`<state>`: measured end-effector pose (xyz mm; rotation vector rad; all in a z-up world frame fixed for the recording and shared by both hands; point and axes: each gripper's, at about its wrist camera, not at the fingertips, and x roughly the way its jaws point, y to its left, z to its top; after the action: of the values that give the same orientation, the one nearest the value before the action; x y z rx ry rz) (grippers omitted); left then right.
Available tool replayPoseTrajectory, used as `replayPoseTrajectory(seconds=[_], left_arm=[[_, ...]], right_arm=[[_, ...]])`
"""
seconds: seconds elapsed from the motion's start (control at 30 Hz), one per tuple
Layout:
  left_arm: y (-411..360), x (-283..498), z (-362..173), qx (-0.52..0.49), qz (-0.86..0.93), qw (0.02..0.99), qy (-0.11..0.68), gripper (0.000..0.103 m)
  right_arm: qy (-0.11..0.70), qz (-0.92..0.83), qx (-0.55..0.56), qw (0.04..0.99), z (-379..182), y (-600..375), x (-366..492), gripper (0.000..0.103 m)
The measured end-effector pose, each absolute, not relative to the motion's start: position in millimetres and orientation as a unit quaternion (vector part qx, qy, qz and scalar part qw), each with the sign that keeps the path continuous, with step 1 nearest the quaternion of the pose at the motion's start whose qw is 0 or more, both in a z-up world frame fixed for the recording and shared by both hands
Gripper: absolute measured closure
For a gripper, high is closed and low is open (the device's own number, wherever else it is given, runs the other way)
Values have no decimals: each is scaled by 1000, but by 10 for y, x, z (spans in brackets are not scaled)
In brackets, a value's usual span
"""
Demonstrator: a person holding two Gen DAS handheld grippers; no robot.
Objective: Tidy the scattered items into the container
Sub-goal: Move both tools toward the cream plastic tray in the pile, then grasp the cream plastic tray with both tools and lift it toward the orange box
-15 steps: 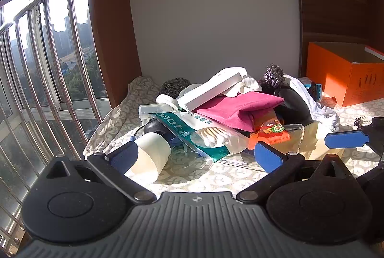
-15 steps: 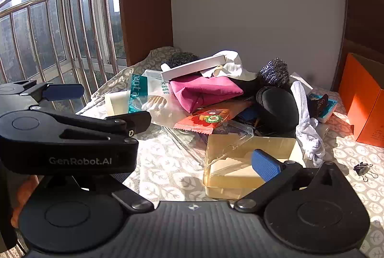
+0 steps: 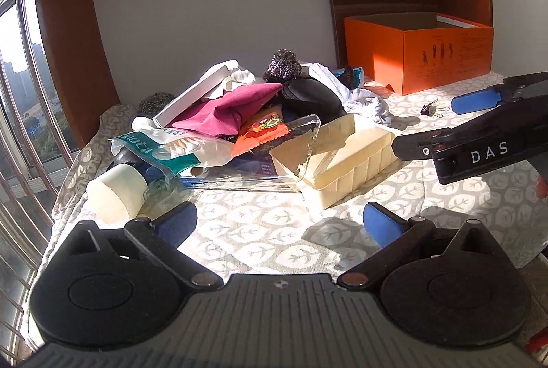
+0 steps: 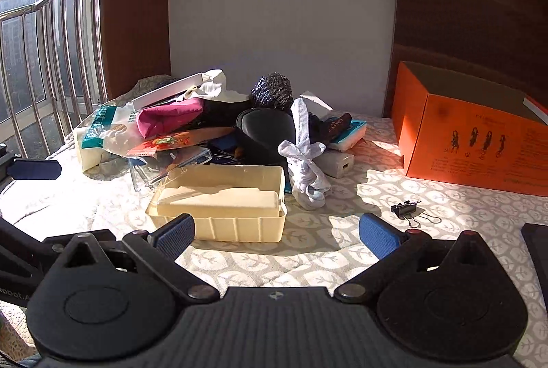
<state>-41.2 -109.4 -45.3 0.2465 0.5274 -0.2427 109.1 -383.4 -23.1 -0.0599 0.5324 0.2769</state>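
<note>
A heap of loose items lies on the leaf-patterned cloth: a magenta pouch (image 3: 233, 111) (image 4: 167, 118), a steel scourer (image 3: 282, 65) (image 4: 272, 90), a teal swab bag (image 3: 164, 149), an orange snack packet (image 3: 263, 131), a white roll (image 3: 116, 193) and a knotted white sock (image 4: 304, 162). A cream plastic box (image 3: 339, 155) (image 4: 222, 203) sits at the heap's near edge. The open orange carton (image 3: 418, 56) (image 4: 472, 128) stands at the back right. My left gripper (image 3: 279, 222) and my right gripper (image 4: 277, 229) are both open and empty, short of the cream box.
A black binder clip (image 3: 430, 109) (image 4: 407, 208) lies alone between heap and carton. The right gripper's body crosses the right of the left wrist view. A railed window runs along the left, a wall behind. The cloth's edge drops off at the left.
Both views have swung to the right, so the heap sits further left and the orange carton shows more fully. The left gripper has drawn back from the white roll. Both stay open.
</note>
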Motion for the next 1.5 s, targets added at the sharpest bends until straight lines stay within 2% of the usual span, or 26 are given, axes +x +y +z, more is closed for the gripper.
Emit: replayPoseTrajectory(seconds=[0.2, 0.43, 0.67, 0.8, 1.13, 1.37, 1.5], left_arm=[[-1338, -202, -626, 115, -145, 943, 278, 0], [-1377, -20, -628, 110, -134, 945, 277, 0], [-1283, 93, -693, 96, -165, 933, 305, 0], [-1284, 106, -661, 105, -189, 927, 305, 0], [-1345, -211, -508, 137, -234, 933, 237, 2], [-1404, -275, -426, 105, -247, 930, 250, 1], [-1480, -239, -362, 114, -255, 934, 223, 1]], right_arm=[[276, 175, 5, 945, -282, -3948, 1305, 0], [305, 218, -26, 927, -398, -3778, 1565, 0], [314, 285, 44, 905, -426, -3960, 1782, 0], [332, 329, 38, 883, -479, -3817, 1791, 12], [311, 313, 60, 895, -454, -3947, 1563, 12], [294, 295, 49, 908, -317, -4046, 1431, 12], [281, 290, 49, 913, -230, -4091, 1338, 12]])
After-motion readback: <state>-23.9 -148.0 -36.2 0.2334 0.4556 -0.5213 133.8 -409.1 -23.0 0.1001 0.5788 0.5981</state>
